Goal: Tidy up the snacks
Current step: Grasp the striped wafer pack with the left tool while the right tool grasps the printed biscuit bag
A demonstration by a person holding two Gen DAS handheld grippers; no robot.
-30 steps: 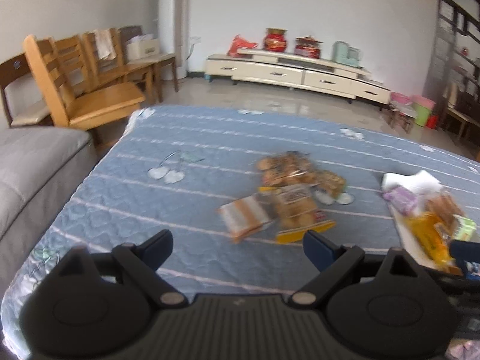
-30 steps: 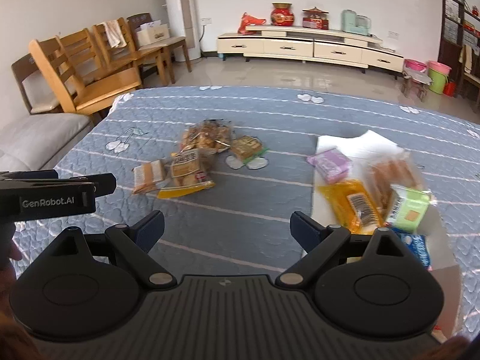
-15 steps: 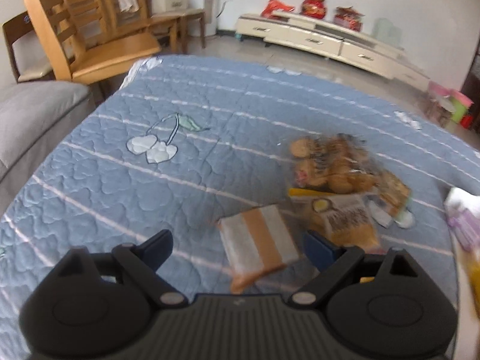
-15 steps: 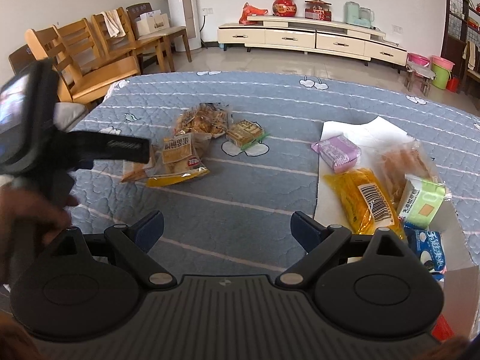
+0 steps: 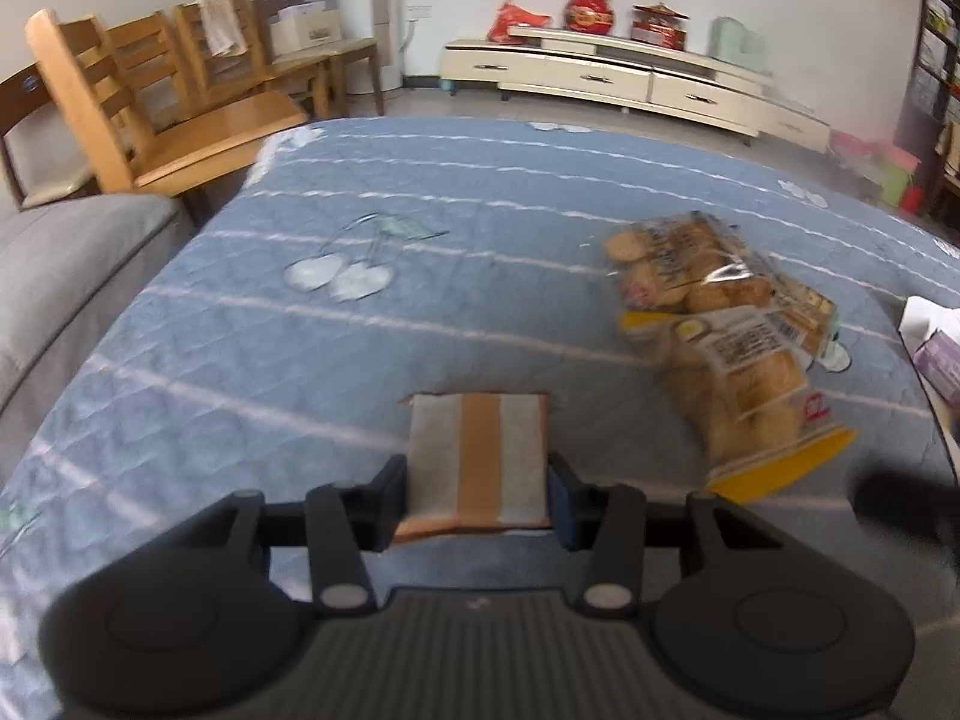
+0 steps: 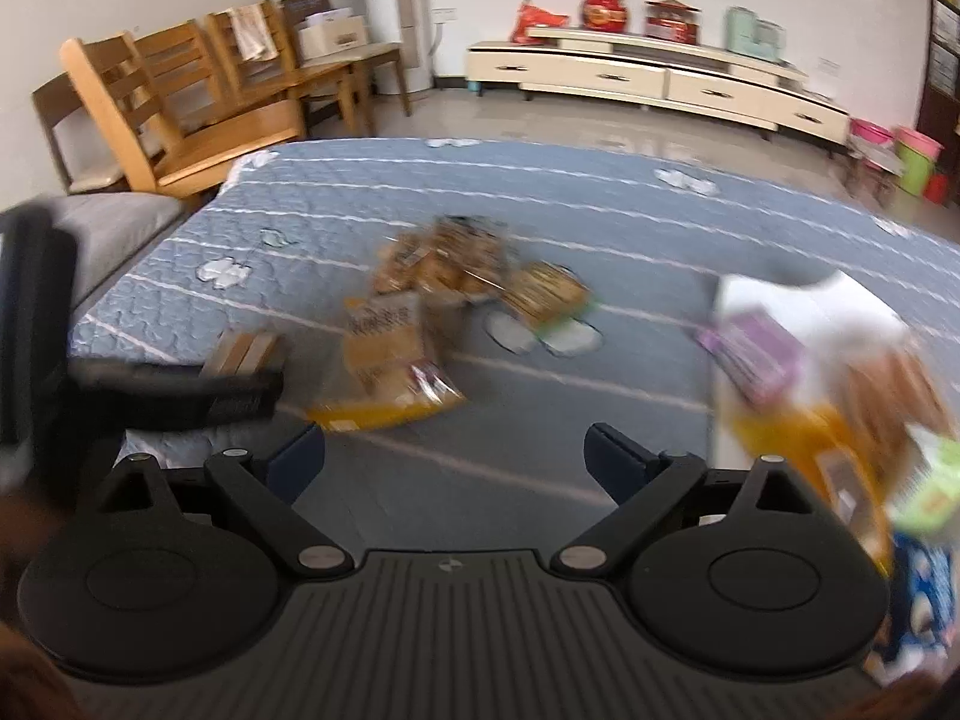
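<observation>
- Left wrist view: the left gripper (image 5: 477,495) is closing on a small wrapped snack with a brown stripe (image 5: 478,459), which lies flat on the blue quilted cover (image 5: 252,360); both pads look pressed against its sides.
- Best to let the jaws finish closing before lifting (the wrapper is soft and could slide out if raised early).
- Lift straight up so the packet clears the bag of biscuits (image 5: 729,354) lying just to its right.
- Right wrist view, heavily blurred: the right gripper (image 6: 455,459) is spread wide with nothing between its fingers, over bare cover.
- The sorted snacks sit on a white tray (image 6: 822,300) at the right; I judge that is where the packet belongs.
- Carry it across well above the loose pile, then set it in a free spot beside the purple packet (image 6: 753,351).
</observation>
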